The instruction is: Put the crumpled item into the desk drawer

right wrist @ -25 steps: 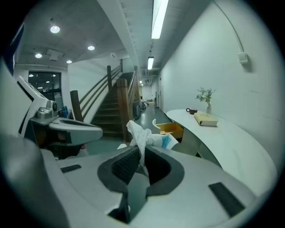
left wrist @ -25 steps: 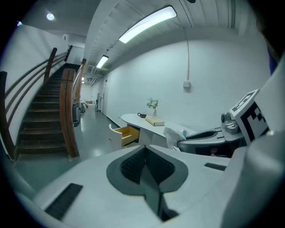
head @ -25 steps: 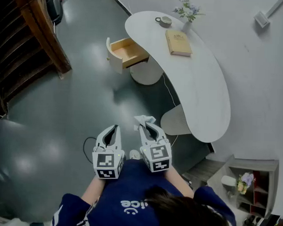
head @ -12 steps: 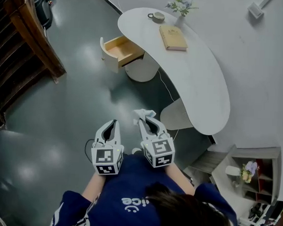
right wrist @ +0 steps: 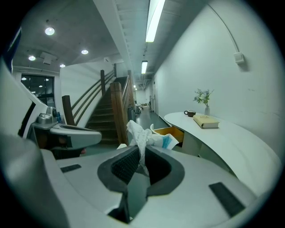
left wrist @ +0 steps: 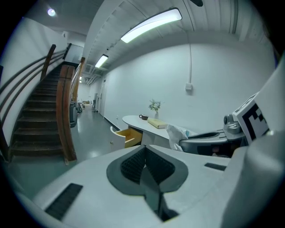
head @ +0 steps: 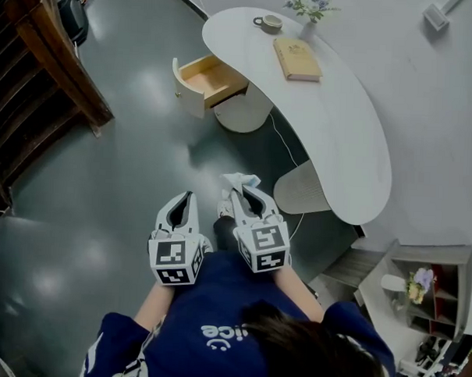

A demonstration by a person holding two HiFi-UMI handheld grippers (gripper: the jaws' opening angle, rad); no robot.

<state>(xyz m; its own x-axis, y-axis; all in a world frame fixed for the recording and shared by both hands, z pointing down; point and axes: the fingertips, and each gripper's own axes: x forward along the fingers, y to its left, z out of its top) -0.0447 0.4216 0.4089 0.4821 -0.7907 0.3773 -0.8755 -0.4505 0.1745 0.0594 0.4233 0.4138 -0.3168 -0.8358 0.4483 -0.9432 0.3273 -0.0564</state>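
Right gripper (head: pixel 241 195) clamped on crumpled tissue (head: pixel 240 180), held low in front of the person. The wad projects past the jaw tips, long axis roughly in line with the jaws, pointing toward the open desk drawer (head: pixel 213 75) well ahead. Left gripper (head: pixel 187 202) just beside it, jaws together on nothing. Right gripper view shows a thin strand pinched between the pads; head view shows only the wad, and the drawer's wooden inside from above.

Open floor (head: pixel 143 160) runs to open drawer (head: pixel 212 75); desk (head: pixel 344 130) flanks right; staircase (head: pixel 46 74) left, well apart.
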